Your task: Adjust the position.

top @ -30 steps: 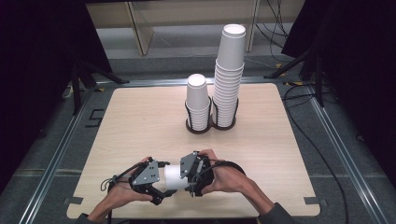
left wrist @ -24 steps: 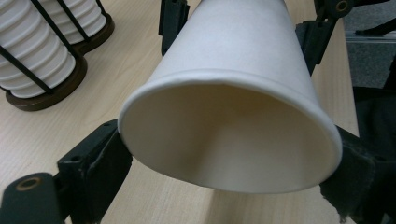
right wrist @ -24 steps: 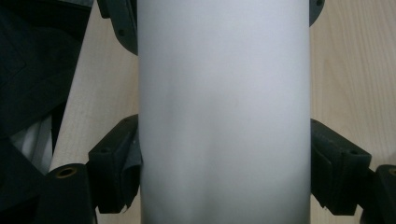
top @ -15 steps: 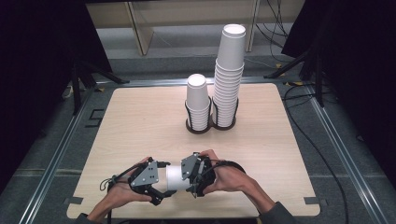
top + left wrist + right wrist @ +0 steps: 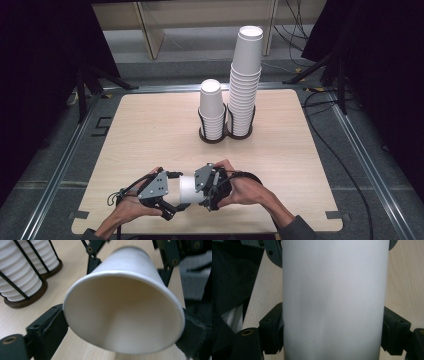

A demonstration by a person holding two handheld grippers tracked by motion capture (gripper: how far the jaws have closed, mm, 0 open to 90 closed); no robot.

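A white paper cup (image 5: pixel 186 189) lies on its side between my two grippers near the table's front edge. My left gripper (image 5: pixel 175 196) has the cup's open rim (image 5: pixel 120 315) between its jaws. These jaws have just been opening, and both pads (image 5: pixel 193 336) still touch the rim. My right gripper (image 5: pixel 198 192) is shut on the cup's narrower end, its pads (image 5: pixel 274 327) pressing the white wall (image 5: pixel 333 302) from both sides. Each gripper sits in a person's hand.
Two stacks of white cups stand in a black wire holder (image 5: pixel 220 136) at the table's middle back: a short stack (image 5: pixel 211 107) and a tall stack (image 5: pixel 246 80). The left gripper view catches these stacks (image 5: pixel 17 272) at its left. Bare wood lies between them and the hands.
Both hands stay where they were with the cup between them. A little more of the cup shows between the two grippers than a second ago.
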